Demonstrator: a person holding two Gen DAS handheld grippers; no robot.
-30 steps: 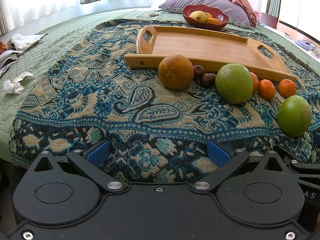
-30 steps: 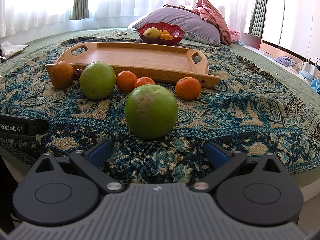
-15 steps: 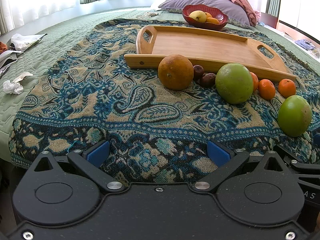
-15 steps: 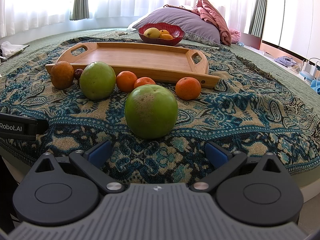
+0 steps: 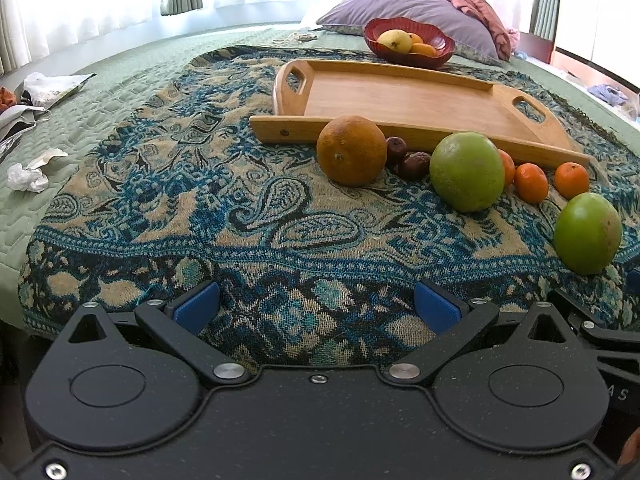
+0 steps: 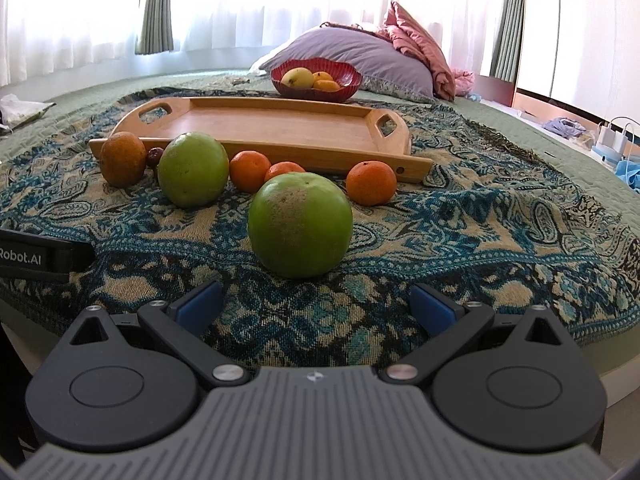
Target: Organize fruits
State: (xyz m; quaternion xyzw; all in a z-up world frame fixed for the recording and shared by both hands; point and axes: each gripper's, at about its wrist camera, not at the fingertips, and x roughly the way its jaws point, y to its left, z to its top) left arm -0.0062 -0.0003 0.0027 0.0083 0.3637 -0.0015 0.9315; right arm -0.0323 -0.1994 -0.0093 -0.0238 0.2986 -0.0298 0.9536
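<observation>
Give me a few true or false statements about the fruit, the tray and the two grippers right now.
1. The wooden tray has no fruit in it. True.
2. The right gripper is shut on the nearest green fruit. False: it is open, short of the fruit.
3. The red bowl holds fruit. True.
4. The left gripper holds the large orange. False: it is open and empty.
5. Three small oranges lie inside the tray. False: they lie on the patterned blanket.

"Robot.AI" on black tongs body point(image 6: 44, 258) at left edge, partly cut off
</observation>
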